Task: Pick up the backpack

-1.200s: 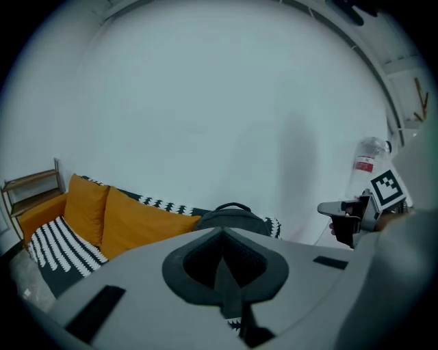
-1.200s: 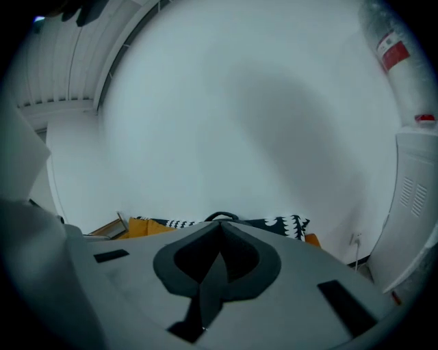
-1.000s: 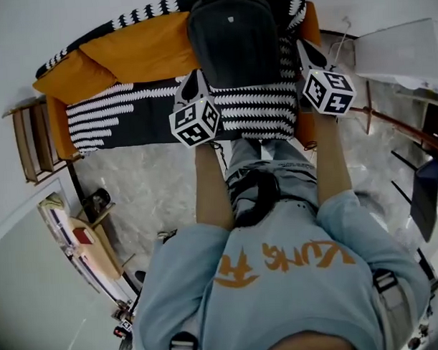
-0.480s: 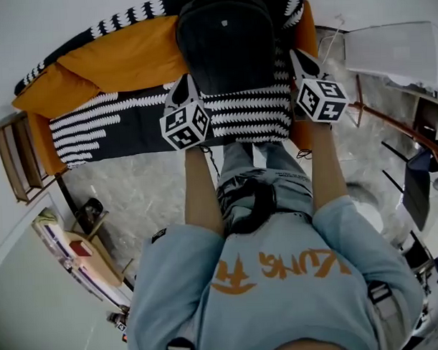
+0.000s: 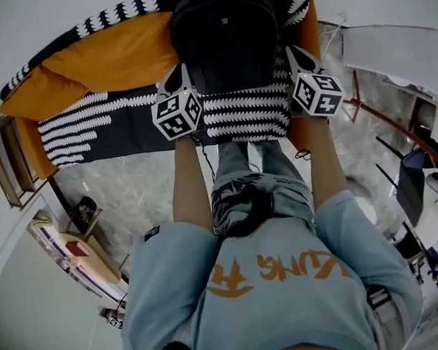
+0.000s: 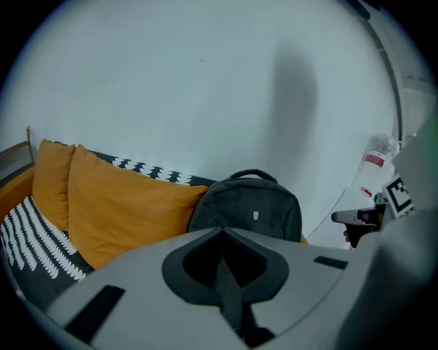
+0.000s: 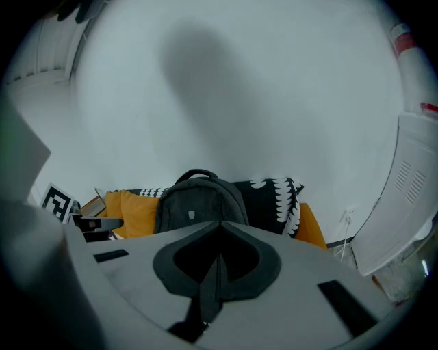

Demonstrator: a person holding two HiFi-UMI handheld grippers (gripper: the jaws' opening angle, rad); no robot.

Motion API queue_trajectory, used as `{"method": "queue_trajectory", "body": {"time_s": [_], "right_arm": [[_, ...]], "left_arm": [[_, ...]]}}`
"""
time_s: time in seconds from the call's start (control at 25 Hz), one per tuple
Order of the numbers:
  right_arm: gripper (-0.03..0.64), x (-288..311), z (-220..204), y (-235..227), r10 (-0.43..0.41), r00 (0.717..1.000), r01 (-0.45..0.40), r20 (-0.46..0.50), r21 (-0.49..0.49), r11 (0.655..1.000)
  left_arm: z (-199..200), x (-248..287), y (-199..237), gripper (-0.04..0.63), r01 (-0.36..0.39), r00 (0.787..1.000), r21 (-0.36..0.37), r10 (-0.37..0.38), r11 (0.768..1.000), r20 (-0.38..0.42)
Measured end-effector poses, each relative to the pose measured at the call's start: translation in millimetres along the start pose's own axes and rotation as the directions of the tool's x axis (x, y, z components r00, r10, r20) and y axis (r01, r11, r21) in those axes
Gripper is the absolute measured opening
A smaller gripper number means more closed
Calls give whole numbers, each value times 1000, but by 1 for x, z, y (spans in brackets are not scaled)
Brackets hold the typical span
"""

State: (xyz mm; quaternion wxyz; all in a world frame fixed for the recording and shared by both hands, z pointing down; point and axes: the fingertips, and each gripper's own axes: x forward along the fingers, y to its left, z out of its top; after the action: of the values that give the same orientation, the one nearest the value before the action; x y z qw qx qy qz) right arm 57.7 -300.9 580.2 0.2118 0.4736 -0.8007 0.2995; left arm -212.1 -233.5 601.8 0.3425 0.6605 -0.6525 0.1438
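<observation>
A black backpack (image 5: 225, 34) stands upright on a sofa, leaning against the back, with its top handle up. It also shows in the left gripper view (image 6: 248, 208) and in the right gripper view (image 7: 198, 202). My left gripper (image 5: 178, 70) hovers just off the backpack's left side, shut and holding nothing; its closed jaws (image 6: 222, 231) point at the bag. Off the bag's right side my right gripper (image 5: 293, 52) is likewise shut and empty, its jaws (image 7: 220, 227) aimed at the bag. Neither gripper touches the backpack.
The sofa carries a black-and-white patterned blanket (image 5: 245, 109) and orange cushions (image 5: 107, 56). A wooden side table (image 5: 7, 156) stands at its left end, a white appliance (image 5: 394, 53) at its right. Shoes (image 5: 87, 207) lie on the marble floor. A white wall rises behind.
Both grippers have sunk and moved forward toward the sofa, ending closer alongside the backpack. Their jaws stayed shut throughout.
</observation>
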Motion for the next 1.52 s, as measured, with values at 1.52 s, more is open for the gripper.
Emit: {"method": "queue_trajectory", "body": {"time_s": [1.52], "right_arm": [[183, 138, -58, -49, -42, 981, 46, -189, 15, 999]], "left_arm": [[-46, 153, 62, 214, 101, 977, -33, -106, 994, -184]]}}
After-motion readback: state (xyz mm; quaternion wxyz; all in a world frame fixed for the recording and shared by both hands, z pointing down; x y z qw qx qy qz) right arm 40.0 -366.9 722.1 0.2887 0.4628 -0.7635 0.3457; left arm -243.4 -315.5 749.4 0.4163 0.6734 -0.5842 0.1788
